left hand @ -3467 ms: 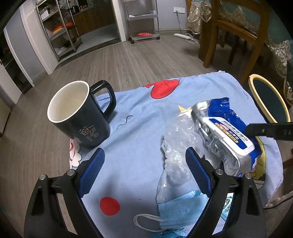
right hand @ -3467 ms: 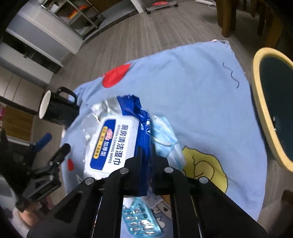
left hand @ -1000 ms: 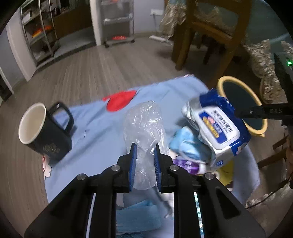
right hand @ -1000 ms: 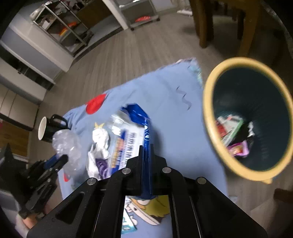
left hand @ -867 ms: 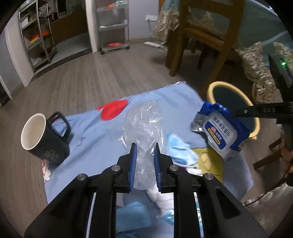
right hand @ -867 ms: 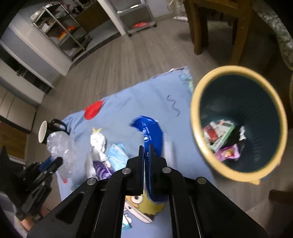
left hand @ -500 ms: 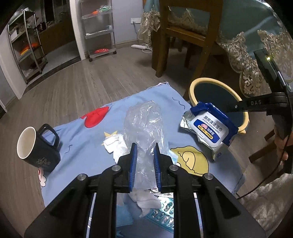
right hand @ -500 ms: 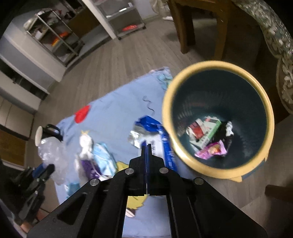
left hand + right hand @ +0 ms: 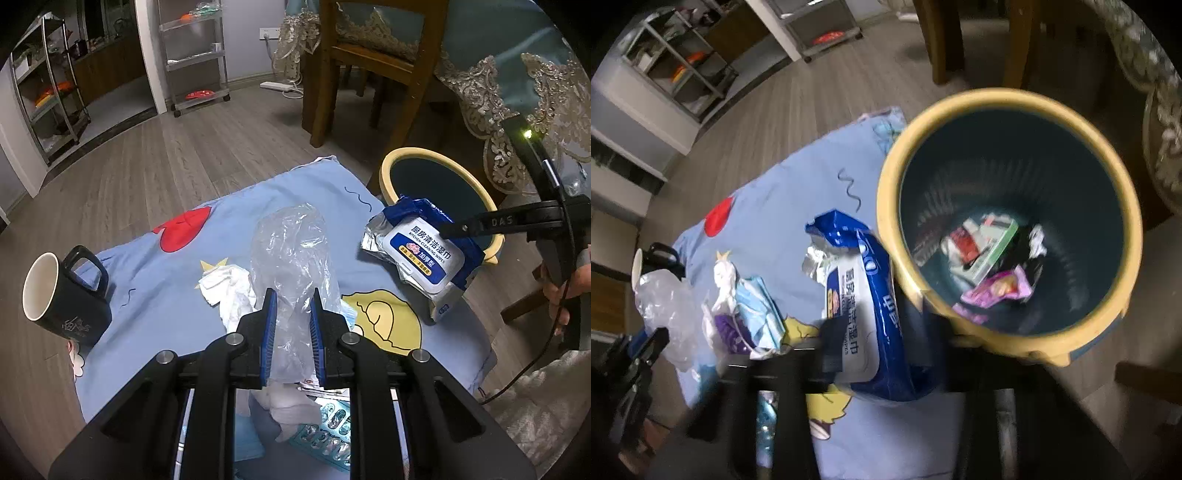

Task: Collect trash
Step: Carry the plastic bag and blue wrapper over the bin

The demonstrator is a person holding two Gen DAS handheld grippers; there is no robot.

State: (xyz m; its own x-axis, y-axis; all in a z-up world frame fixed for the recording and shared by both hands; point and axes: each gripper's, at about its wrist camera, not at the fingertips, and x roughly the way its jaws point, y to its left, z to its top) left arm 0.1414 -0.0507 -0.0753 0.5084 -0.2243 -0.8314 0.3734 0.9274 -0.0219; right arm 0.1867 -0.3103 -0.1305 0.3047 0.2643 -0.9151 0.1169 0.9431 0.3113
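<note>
My left gripper is shut on a clear crumpled plastic bag and holds it above the blue cloth. In the right wrist view, the jaws of my right gripper stand apart around a blue and white wet-wipes pack, which sits beside the rim of the yellow trash bin. The pack also shows in the left wrist view, at the bin's edge. The bin holds several wrappers. The right wrist view is blurred.
A black mug stands at the cloth's left edge. White tissue, a blue face mask, a purple wrapper and a blister pack lie on the cloth. A wooden chair and a lace-covered table stand behind the bin.
Both grippers rose and moved toward the bin with their items. The right gripper's jaws have spread apart around the wipes pack.
</note>
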